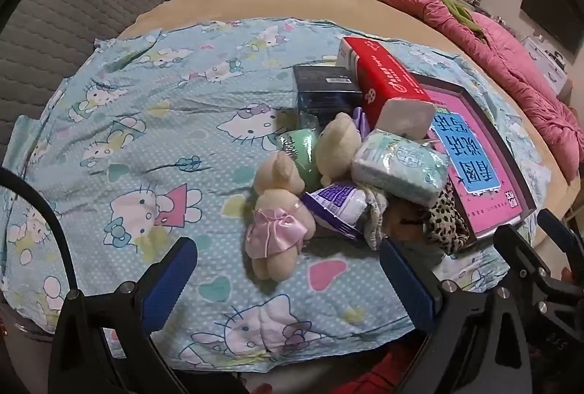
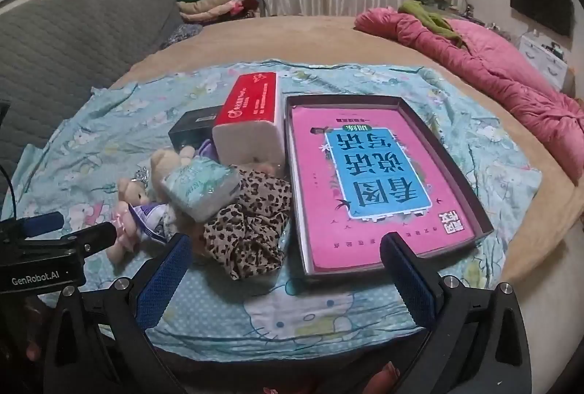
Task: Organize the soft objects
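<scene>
A pile of soft things lies on a blue cartoon-cat sheet (image 1: 146, 138). A cream teddy in a pink dress (image 1: 279, 215) lies nearest, a second cream teddy (image 1: 337, 146) behind it. Around them sit a pale green tissue pack (image 1: 401, 167), a purple-and-white packet (image 1: 337, 208) and a leopard-print cloth (image 2: 252, 215). A red tissue pack (image 2: 250, 113) leans on a dark box (image 1: 326, 93). My left gripper (image 1: 288, 281) stands open just before the pink-dress teddy, holding nothing. My right gripper (image 2: 284, 277) is open over the sheet, between the leopard cloth and a dark tray (image 2: 460, 167).
The dark tray holds a pink book (image 2: 365, 182) with a blue label. A pink quilt (image 2: 492, 65) lies at the right of the bed, a grey padded headboard (image 2: 73, 40) at the left, folded clothes (image 2: 211, 2) at the back. The left gripper's body (image 2: 43, 248) shows at the right view's left edge.
</scene>
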